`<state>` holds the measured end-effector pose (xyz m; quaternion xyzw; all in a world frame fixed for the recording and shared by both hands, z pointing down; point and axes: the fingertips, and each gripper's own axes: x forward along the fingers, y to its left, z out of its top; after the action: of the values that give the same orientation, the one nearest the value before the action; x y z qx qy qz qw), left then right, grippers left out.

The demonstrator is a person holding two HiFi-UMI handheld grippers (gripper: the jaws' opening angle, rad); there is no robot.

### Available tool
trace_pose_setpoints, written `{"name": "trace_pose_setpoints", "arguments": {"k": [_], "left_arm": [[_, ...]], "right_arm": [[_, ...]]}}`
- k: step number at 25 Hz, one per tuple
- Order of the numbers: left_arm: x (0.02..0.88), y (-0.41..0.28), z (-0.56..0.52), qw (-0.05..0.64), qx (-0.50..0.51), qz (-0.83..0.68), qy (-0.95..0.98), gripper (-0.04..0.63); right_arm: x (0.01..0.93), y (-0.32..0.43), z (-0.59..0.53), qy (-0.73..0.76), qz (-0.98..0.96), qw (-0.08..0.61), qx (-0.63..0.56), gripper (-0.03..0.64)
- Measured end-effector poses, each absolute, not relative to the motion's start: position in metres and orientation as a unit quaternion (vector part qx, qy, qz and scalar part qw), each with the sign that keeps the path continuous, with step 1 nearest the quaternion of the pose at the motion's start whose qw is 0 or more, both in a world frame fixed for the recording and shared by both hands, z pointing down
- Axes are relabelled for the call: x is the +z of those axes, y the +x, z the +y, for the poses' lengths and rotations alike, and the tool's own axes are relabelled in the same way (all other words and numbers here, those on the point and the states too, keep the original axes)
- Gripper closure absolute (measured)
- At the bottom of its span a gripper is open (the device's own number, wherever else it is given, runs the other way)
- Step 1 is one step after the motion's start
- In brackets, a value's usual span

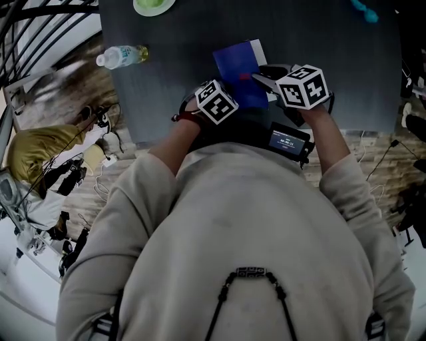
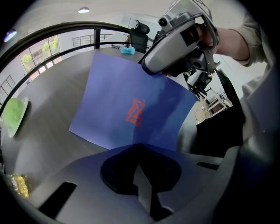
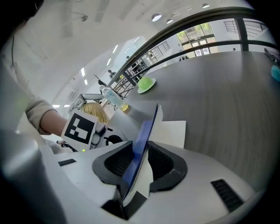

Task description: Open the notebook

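Note:
The blue notebook (image 1: pixel 238 69) lies on the dark grey table (image 1: pixel 173 93) just beyond my two grippers. In the left gripper view its blue cover (image 2: pixel 131 105), with a red logo, is lifted off the table. The cover's near edge runs down into the closed jaws of my left gripper (image 2: pixel 141 151). My right gripper (image 3: pixel 139 153) is shut on the cover (image 3: pixel 146 131), which stands edge-on between its jaws with a white sheet beside it. White pages (image 3: pixel 173 131) lie flat behind. From the left gripper's camera the right gripper (image 2: pixel 175 48) shows at the cover's far right corner.
A plastic bottle (image 1: pixel 123 56) lies at the table's left edge. A green plate (image 1: pixel 153 5) sits at the far side and a teal object (image 1: pixel 365 10) at the far right. A small screen device (image 1: pixel 288 141) hangs at the person's chest. Bags and cables cover the floor on the left.

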<state>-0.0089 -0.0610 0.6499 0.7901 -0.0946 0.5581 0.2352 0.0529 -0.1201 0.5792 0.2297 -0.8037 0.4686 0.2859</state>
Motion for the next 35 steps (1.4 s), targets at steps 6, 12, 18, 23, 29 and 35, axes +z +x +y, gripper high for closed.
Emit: {"name": "trace_pose_setpoints", "arguments": {"k": [6, 12, 18, 23, 29, 35], "left_arm": [[0.650, -0.009, -0.060, 0.234, 0.560, -0.090, 0.790, 0.595], [0.652, -0.009, -0.063, 0.222, 0.550, -0.099, 0.799, 0.595], [0.651, -0.010, -0.063, 0.228, 0.540, -0.106, 0.803, 0.595], [0.651, -0.005, -0.064, 0.243, 0.528, -0.108, 0.806, 0.595], [0.637, -0.008, -0.065, 0.246, 0.526, -0.115, 0.806, 0.595], [0.592, 0.001, -0.091, 0.310, 0.409, -0.190, 0.837, 0.597]], "right_arm": [[0.570, 0.041, -0.115, 0.211, -0.823, 0.279, 0.447, 0.499], [0.560, 0.030, -0.117, 0.197, -0.832, 0.251, 0.454, 0.500], [0.548, 0.012, -0.111, 0.171, -0.842, 0.250, 0.446, 0.500], [0.539, -0.001, -0.108, 0.152, -0.848, 0.234, 0.451, 0.500], [0.526, -0.011, -0.111, 0.146, -0.840, 0.191, 0.486, 0.500], [0.515, -0.016, -0.111, 0.130, -0.843, 0.175, 0.492, 0.500]]}}
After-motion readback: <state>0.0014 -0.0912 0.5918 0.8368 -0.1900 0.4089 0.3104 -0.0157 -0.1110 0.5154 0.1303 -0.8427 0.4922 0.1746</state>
